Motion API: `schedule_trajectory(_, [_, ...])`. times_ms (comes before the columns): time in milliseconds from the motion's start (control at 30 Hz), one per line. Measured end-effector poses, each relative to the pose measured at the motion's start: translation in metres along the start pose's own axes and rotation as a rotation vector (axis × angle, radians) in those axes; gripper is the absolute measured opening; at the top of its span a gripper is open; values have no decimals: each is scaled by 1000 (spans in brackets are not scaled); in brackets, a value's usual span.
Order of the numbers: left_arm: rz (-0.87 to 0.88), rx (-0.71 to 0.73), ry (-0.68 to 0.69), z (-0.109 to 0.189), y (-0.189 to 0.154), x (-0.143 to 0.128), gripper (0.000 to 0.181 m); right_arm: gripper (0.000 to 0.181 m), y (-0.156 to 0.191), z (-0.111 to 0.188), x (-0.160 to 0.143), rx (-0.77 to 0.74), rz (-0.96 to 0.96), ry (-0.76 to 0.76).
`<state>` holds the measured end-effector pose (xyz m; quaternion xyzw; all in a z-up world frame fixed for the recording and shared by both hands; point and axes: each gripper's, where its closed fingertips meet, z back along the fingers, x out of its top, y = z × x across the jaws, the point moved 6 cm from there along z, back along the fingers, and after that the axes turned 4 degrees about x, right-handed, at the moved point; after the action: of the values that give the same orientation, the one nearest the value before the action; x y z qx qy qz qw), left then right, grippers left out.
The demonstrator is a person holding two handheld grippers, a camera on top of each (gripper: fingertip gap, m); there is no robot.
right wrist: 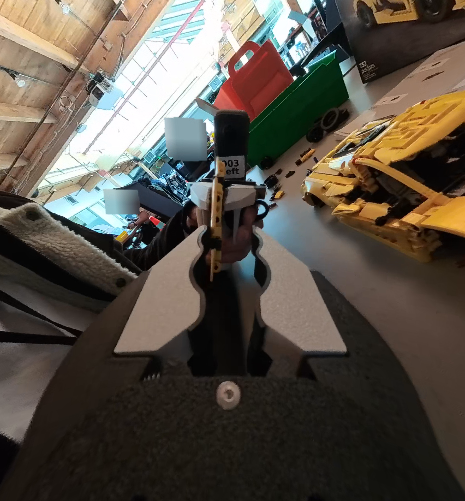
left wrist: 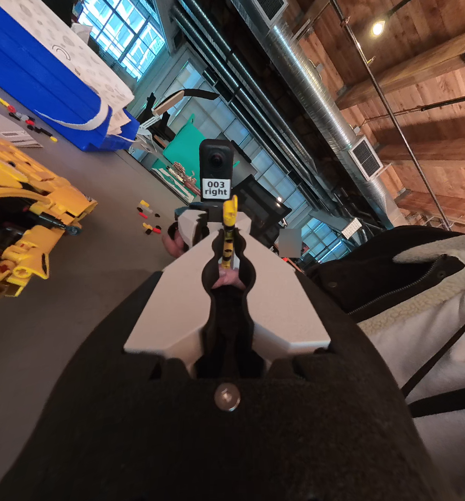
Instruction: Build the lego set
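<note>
My left gripper (left wrist: 228, 238) is shut on a thin yellow lego beam (left wrist: 228, 238) with black pins, held up in the air and sticking out past the fingertips. My right gripper (right wrist: 228, 235) faces it with its jaws apart. The same beam (right wrist: 216, 217) stands between the right fingers, close against the left-hand one. Each gripper shows in the other's view: the right one (left wrist: 212, 219) and the left one (right wrist: 226, 196). The half-built yellow lego car (left wrist: 22, 211) lies on the grey table, to the left in the left wrist view and to the right in the right wrist view (right wrist: 388, 184).
Loose small pieces (left wrist: 148, 219) lie beside the car and near a blue bin (left wrist: 36, 81). A green bin (right wrist: 299, 119) with a red box (right wrist: 255, 81), black wheels (right wrist: 329, 122) and the set's dark box (right wrist: 402, 40) stand at the back. A person's fleece-lined jacket (right wrist: 49, 244) is close. My two grippers' fingertips are within a few centimetres of each other.
</note>
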<state>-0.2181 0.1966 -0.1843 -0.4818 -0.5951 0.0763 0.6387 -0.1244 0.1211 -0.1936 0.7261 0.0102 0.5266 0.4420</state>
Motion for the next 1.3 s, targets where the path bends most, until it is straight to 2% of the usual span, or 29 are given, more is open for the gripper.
schedule_trajectory(167, [-1,3,-7,2,0,1,7,27,4,6,4,74,-43,-41])
schedule_trajectory(333, [-2,-13,8,-1,-2,-1,7,30,1,4,1,37,-31,-11])
schedule_trajectory(533, [-7,-24,10,-1,-4,-1,7,31,1,6,3,61,-49,-28])
schedule_trajectory(800, [-12,-31,14,-1,-6,-2,7,25,-2,14,10,63,-78,-98])
schedule_trajectory(867, [-22,-5,34,-3,-4,-4,7,28,1,16,13,107,-89,-123])
schedule_trajectory(1067, [-59,-19,81,-9,-9,-9,7,35,2,3,4,78,-61,-44])
schedule_trajectory(1167, [-56,-22,78,-8,-9,-9,7,35,0,7,6,92,-97,-68])
schedule_trajectory(1233, [-54,-28,80,-8,-9,-9,7,27,-2,12,9,81,-99,-99])
schedule_trajectory(1300, [-68,1,101,-10,-7,-11,7,30,1,13,12,109,-93,-115])
